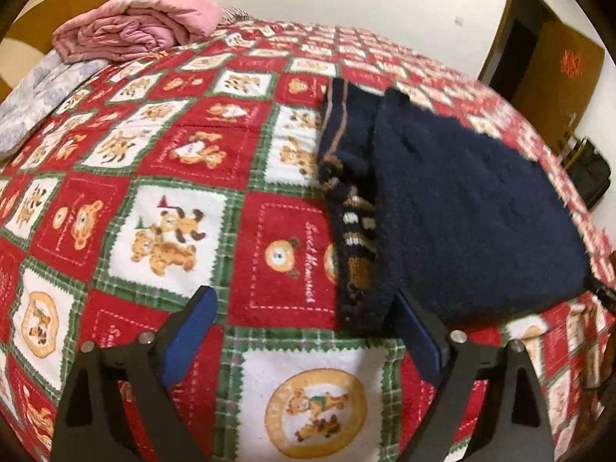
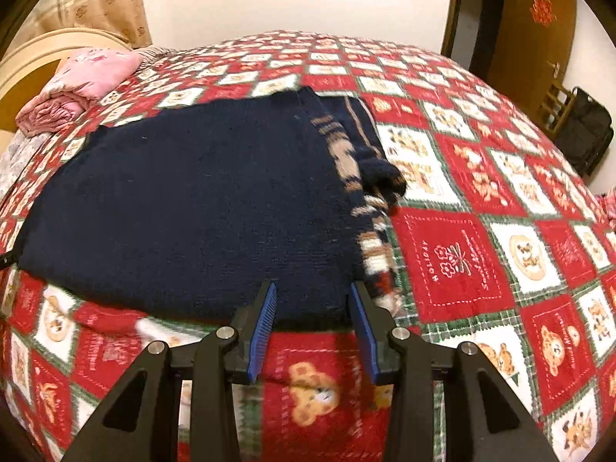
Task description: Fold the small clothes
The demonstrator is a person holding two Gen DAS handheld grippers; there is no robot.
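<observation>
- Now the dark blue sweater (image 1: 473, 208) lies folded on the bed blanket (image 1: 161, 161), which is red and white with little bears on it.
- A striped brown and white part of the sweater (image 2: 369, 208) sticks out along one side of the fold.
- In the left wrist view, the left gripper (image 1: 304, 308) has its two blue fingers far apart, with nothing between them.
- Its right finger (image 1: 417, 331) is just beside the sweater's near corner; I cannot tell if it touches.
- In the right wrist view, the right gripper (image 2: 313, 304) has its fingers apart too, but less wide.
- Its tips sit at the near edge of the sweater and do not pinch it.
- A pink quilt (image 1: 138, 27) is folded up at the far corner of the bed, well away from the sweater.
- A brown door (image 2: 535, 27) stands open by the white wall.
- A black bag (image 2: 589, 131) sits on the floor near it.
</observation>
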